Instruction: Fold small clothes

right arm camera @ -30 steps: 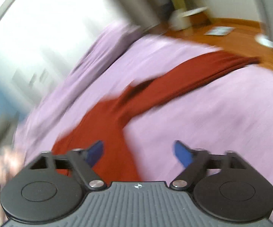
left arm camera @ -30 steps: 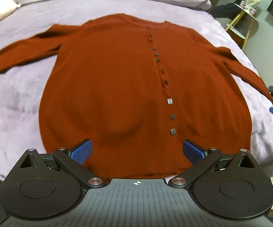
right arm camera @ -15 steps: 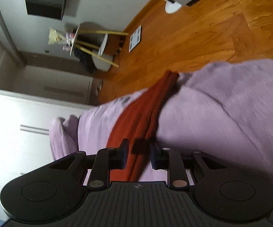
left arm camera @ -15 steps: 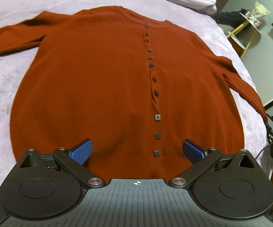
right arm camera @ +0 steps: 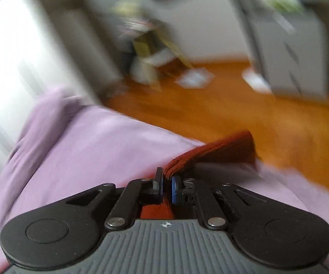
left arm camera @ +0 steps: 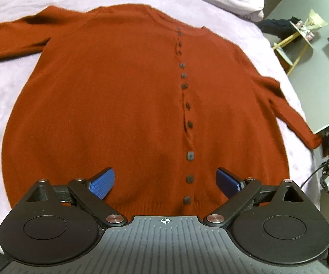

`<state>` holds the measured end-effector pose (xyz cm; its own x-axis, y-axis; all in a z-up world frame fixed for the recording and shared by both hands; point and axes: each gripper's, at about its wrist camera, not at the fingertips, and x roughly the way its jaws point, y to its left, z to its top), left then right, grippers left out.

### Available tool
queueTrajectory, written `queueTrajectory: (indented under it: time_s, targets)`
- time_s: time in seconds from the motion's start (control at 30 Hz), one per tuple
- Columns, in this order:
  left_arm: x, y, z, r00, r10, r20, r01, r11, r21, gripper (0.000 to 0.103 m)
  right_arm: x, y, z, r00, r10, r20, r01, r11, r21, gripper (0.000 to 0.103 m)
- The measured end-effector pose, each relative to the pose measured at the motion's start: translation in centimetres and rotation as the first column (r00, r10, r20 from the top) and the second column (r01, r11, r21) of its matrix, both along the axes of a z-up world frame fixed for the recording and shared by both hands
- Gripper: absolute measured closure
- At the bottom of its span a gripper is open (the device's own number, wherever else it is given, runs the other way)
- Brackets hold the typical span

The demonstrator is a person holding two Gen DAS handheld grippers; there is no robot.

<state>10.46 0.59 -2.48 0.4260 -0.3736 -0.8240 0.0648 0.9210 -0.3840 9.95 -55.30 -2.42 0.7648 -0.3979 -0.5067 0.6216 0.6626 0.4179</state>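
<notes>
Cardigan (left arm camera: 123,105), rust-red and buttoned, lies flat and face up on the lilac bedspread (left arm camera: 2,86), hem near, neckline far, both sleeves spread sideways. Bare bedspread borders it on the left and far sides. The right sleeve's cuff (right arm camera: 221,150) reaches the bed's right edge, where the right gripper (right arm camera: 167,186) is clamped on it, its jaws having just closed. The left gripper (left arm camera: 165,182) hovers over the hem, jaws wide apart, having narrowed a little, nothing between them. Off the bed's right side lie wooden floor (right arm camera: 232,105) and a yellow-legged side table (left arm camera: 301,34).
</notes>
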Motion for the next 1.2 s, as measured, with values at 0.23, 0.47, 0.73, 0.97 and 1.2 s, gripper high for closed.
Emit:
queueTrajectory:
  time_s: [0.23,0.47,0.73,0.97,1.2]
  targets:
    - [3.7,-0.1,2.0,0.992,-0.020,0.123,0.031,0.995,-0.092,0.008,4.6,20.0,4.2,0.792,0.606,-0.076,-0.580,0.708,-0.403,0.097]
    - [9.4,-1.9,1.0,0.990,-0.056,0.128,0.078,0.982,-0.171,0.008,5.4,28.3,-2.5,0.604,0.739,-0.300,-0.797,0.548,-0.255,0.085]
    - [15.1,-5.1,-4.1,0.996,-0.057,-0.066,0.030,0.938,-0.346,0.025,1.6,22.5,-3.5,0.737,0.673,-0.066,-0.673,0.739,0.029,0.072]
    - [16.7,-7.1,-6.2,0.992,-0.031,-0.121,-0.019,0.919,-0.394,0.039,1.4,21.5,-5.4,0.744,0.668,-0.009,-0.660,0.737,0.147,0.072]
    - [18.2,-7.6,-6.5,0.990,-0.028,-0.135,-0.025,0.925,-0.380,0.093,1.3,21.0,-5.6,0.772,0.634,0.029,-0.626,0.754,0.199,0.073]
